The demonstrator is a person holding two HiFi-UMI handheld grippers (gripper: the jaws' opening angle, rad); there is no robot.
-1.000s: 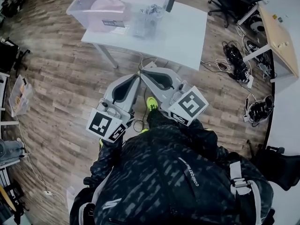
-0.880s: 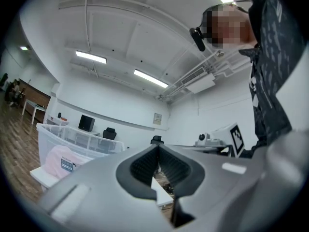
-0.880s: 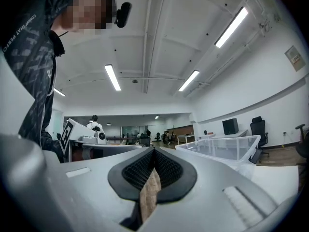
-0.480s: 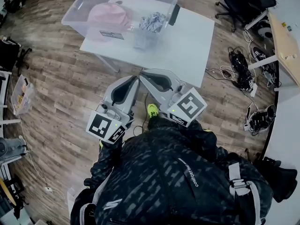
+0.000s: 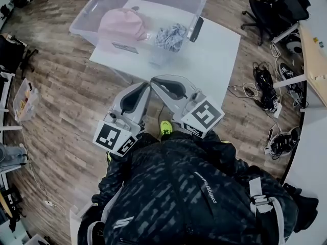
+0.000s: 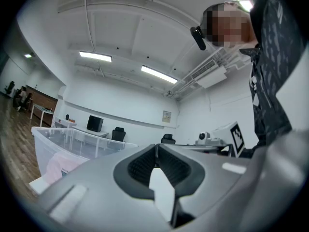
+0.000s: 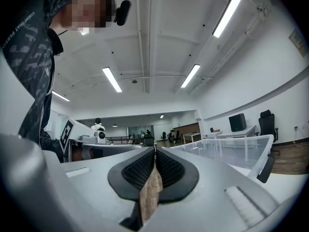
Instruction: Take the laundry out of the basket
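A clear plastic basket (image 5: 87,15) stands on the white table (image 5: 214,55) ahead of me. In it lie a pink garment (image 5: 122,24) and a grey-blue patterned garment (image 5: 171,35). My left gripper (image 5: 147,87) and right gripper (image 5: 155,80) are held level side by side, tips just short of the table's near edge, both shut with nothing between the jaws. In the left gripper view the shut left gripper (image 6: 155,147) points past the basket (image 6: 63,138) and the pink garment (image 6: 60,163). In the right gripper view the basket (image 7: 231,146) lies to the right of the shut right gripper (image 7: 154,149).
A black latch (image 5: 196,28) hangs on the basket's right rim. Office chairs (image 5: 278,9) and loose cables (image 5: 265,88) lie at the right on the wooden floor (image 5: 66,86). A wooden desk (image 5: 317,55) stands far right, a small shelf (image 5: 21,101) at the left.
The table and basket have slid down and nearer in the head view as I walk toward them. Both grippers stay shut and held the same way in front of me.
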